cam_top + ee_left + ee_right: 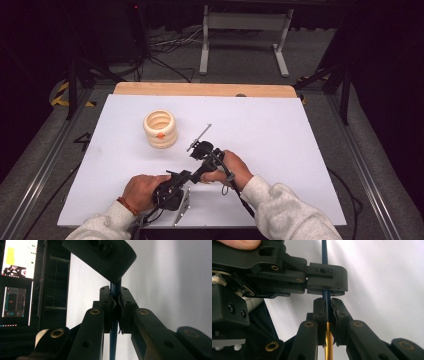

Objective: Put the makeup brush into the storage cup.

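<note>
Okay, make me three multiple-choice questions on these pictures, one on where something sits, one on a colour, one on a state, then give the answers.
1. Where is the cream ribbed holder?
A. left of the grippers, farther up the table
B. at the table's right edge
C. between the jaws

2. What colour is the rod's lower part?
A. red
B. gold
C. white

3. How is the left gripper?
A. wide open
B. lying unused
C. shut on the rod

Answers: 1 A, the high view shows it; 2 B, seen in the right gripper view; 3 C, pads press the rod.

white table (280,130), ribbed cream holder (160,129).
</note>
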A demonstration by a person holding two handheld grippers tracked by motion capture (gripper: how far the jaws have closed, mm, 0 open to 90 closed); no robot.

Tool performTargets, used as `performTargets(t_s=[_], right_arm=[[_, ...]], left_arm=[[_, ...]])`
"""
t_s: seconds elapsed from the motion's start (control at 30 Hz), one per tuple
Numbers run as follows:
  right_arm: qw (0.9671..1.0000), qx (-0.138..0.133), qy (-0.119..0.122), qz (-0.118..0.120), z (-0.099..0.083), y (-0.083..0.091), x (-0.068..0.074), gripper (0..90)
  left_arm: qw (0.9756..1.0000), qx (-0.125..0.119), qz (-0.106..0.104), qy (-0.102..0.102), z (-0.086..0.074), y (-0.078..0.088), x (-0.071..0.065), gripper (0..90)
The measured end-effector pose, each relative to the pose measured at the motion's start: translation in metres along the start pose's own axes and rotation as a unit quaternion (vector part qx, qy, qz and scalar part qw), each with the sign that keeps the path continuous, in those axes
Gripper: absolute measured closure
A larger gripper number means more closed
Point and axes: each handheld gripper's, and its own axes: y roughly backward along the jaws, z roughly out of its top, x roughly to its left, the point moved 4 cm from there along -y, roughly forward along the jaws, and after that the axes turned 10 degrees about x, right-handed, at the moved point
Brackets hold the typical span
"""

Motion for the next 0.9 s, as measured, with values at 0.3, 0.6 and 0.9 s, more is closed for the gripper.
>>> performTargets(t_s=[0.3, 0.6, 0.9], right_arm=[[0.9984, -0.027, 0.035, -0.035, -0.004, 0.008, 0.001, 67.1], [0.9869, -0.092, 0.073, -0.11, -0.016, 0.027, -0.004, 53.3], [0.9682, -0.158, 0.098, -0.167, -0.034, 0.041, -0.003, 42.6]], left_arm=[[0.9976, 0.004, -0.045, 0.052, -0.011, -0.005, 0.004, 83.5], [0.9924, 0.022, -0.072, 0.098, -0.025, -0.01, 0.011, 83.5], [0.9794, 0.013, -0.114, 0.167, -0.038, -0.012, 0.022, 83.5]])
